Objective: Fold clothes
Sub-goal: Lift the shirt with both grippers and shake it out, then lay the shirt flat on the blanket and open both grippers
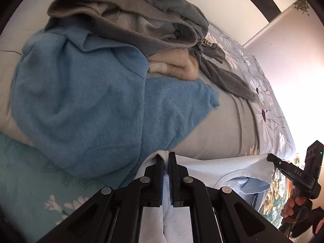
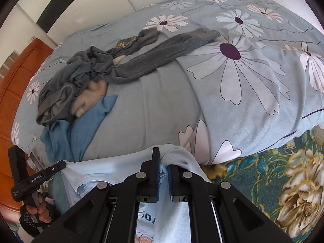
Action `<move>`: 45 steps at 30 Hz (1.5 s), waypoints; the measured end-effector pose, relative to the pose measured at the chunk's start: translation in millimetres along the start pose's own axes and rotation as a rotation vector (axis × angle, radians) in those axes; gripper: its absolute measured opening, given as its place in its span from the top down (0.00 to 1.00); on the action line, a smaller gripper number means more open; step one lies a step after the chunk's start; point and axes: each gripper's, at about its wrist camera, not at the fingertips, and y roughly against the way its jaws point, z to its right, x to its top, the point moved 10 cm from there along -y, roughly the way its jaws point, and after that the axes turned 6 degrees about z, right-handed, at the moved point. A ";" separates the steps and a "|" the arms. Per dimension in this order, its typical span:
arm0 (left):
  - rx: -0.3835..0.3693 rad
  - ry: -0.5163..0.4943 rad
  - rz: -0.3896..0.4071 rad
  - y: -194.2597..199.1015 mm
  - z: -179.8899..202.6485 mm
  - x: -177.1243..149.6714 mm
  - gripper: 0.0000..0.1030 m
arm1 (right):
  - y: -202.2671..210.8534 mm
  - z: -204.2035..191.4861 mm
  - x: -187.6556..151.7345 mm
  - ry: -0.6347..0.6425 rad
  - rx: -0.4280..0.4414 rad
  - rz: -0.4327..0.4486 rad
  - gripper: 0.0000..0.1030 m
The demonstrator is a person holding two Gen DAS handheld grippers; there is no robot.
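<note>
At the near edge of the bed (image 2: 162, 105), a pale blue shirt (image 1: 222, 170) is stretched between the two grippers, lifted off the bedding. The left gripper (image 1: 166, 162) has its fingers pressed together on one end of the shirt's top edge, cloth bunched between the blue pads. The right gripper (image 2: 163, 162) pinches the other end the same way, with fabric spilling over its right finger. The shirt's neckline sags between them, and dark print shows on the part hanging below the right gripper

Farther in, toward the left side of the bed, lies a heap of clothes: a blue sweatshirt (image 1: 77, 101) nearest, a cream fuzzy garment (image 1: 178, 66) behind it, and grey clothes (image 1: 129, 16) piled on top, with a grey sleeve (image 2: 172, 50) trailing out across the flowered duvet (image 2: 253, 70). A dark teal blanket with gold flowers (image 2: 263, 182) hangs at the bed's right edge, and an orange wooden headboard (image 2: 18, 85) stands at its left
</note>
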 end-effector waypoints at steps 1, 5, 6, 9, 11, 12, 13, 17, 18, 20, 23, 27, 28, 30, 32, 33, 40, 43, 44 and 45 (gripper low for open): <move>0.003 -0.003 -0.007 -8.2 -0.2 1.1 0.95 | -8.4 5.4 0.1 -0.013 -0.006 -0.009 0.94; 0.006 0.001 -0.033 -33.4 -2.4 5.2 0.95 | -35.3 20.9 -2.8 -0.043 -0.032 -0.047 0.94; 0.003 0.002 -0.037 -36.7 -2.8 6.0 0.95 | -40.5 23.4 -3.5 -0.045 -0.037 -0.054 0.94; -0.013 0.007 -0.045 -41.0 -3.6 7.3 0.92 | -48.9 26.0 -4.1 -0.050 -0.045 -0.060 0.93; -0.033 0.016 -0.049 -37.6 -4.3 6.8 0.92 | -49.4 25.3 -3.8 -0.031 -0.057 -0.066 0.93; -0.044 0.024 -0.050 -34.3 -4.6 6.3 0.92 | -48.8 24.8 -3.9 -0.020 -0.062 -0.070 0.93; -0.055 0.034 -0.055 -30.2 -4.6 5.1 0.90 | -47.5 23.6 -4.1 -0.008 -0.065 -0.072 0.93; -0.074 0.052 -0.055 -5.2 -3.8 -1.3 0.66 | -32.2 14.8 -7.7 0.045 -0.058 -0.074 0.85; -0.080 0.052 -0.050 3.3 -3.0 -4.4 0.60 | -26.8 11.7 -9.0 0.059 -0.052 -0.072 0.82; -0.071 0.038 -0.033 23.2 -3.8 -13.1 0.57 | -9.2 3.4 -13.1 0.092 -0.040 -0.052 0.74; -0.030 0.028 0.004 55.5 -10.2 -33.6 0.51 | 22.1 2.1 -29.1 0.120 -0.033 -0.025 0.64; 0.001 0.084 0.015 85.5 -25.5 -71.8 0.49 | 60.5 13.8 -67.2 0.133 -0.061 -0.042 0.62; 0.005 0.100 0.016 92.8 -28.8 -82.0 0.49 | 69.3 16.3 -80.3 0.138 -0.070 -0.054 0.62; 0.028 0.110 0.022 108.0 -33.5 -100.4 0.48 | 81.8 13.7 -112.7 0.142 -0.058 -0.083 0.62; 0.037 0.126 0.021 119.3 -33.8 -116.3 0.47 | 90.9 11.5 -146.2 0.148 -0.048 -0.113 0.62; 0.031 0.137 0.019 124.4 -32.6 -124.1 0.47 | 94.7 9.7 -162.7 0.154 -0.044 -0.128 0.62; -0.009 0.135 0.019 151.1 -7.1 -149.2 0.47 | 81.3 -22.8 -217.7 0.224 -0.023 -0.165 0.62; 0.005 0.111 0.025 158.3 -0.6 -149.6 0.45 | 70.5 -32.4 -223.6 0.287 -0.048 -0.187 0.62; 0.005 0.114 0.025 159.9 0.1 -150.4 0.45 | 65.8 -32.8 -227.0 0.312 -0.066 -0.203 0.62; 0.003 0.119 0.024 160.5 0.6 -150.8 0.45 | 61.2 -33.1 -230.4 0.337 -0.084 -0.218 0.62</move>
